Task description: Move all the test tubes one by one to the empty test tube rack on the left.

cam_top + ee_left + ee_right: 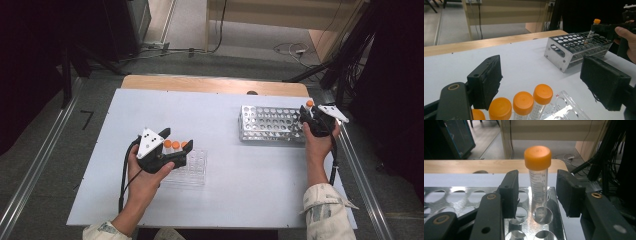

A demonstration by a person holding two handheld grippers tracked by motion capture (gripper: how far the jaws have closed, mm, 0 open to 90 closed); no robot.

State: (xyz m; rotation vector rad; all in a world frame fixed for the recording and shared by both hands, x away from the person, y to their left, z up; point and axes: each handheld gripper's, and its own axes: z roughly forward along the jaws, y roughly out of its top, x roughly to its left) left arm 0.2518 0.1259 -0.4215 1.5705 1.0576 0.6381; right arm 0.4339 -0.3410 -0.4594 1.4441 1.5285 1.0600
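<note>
Right gripper view looked along the right gripper [537, 192], whose two black jaws stood either side of an orange-capped centrifuge tube [538, 180] with a gap on each side, neither pad touching it; the jaws were released, not grasping. The tube stood upright, its foot in a hole of the metal tube rack [461, 202] near the rack's end edge, just ahead of the jaws. The part of the tube below the rack plate was hidden, and the rack was cut off at the left and bottom edges.

In the high view the right gripper [311, 116] sat at the far right end of the rack [270, 124], and the tube [309, 104] showed as little more than an orange dot above the jaws.

The left gripper [541, 82] hung wide open with nothing between its pads. Just below and before it stood four more orange-capped tubes [523, 103] in a clear plastic rack [565, 110]; the leftmost cap was half hidden behind the left jaw, and the tube bodies were cut off by the bottom edge. In the high view the left gripper [172, 147] covered part of that clear rack [195, 170].
</note>
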